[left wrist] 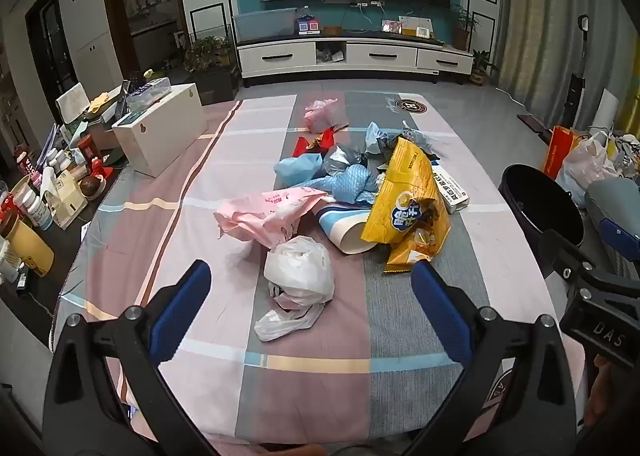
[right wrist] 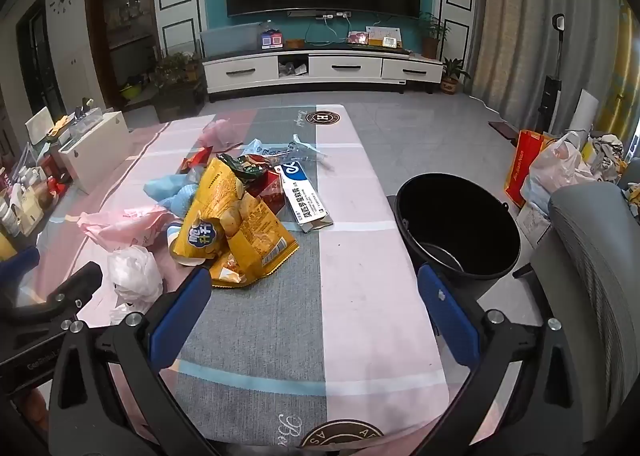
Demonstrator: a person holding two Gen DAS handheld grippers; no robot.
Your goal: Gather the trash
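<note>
Crinkled yellow chip bag (right wrist: pixel 236 223) lay mid-table (right wrist: pixel 360 296), long axis seemingly toward the far edge; left gripper (left wrist: pixel 312 296) and right gripper (right wrist: pixel 314 296) gaped empty.

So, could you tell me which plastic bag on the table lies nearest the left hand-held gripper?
The crumpled white plastic bag, just ahead of the left hand-held gripper; the pink bags lie farther back.

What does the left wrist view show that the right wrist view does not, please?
Only the left view shows the striped blue and white paper cup lying on its side. Only the right view shows the inside bottom of the round black plastic bucket. Both show the crumpled white plastic bag and yellow foil chip bag, with both grippers open.
</note>
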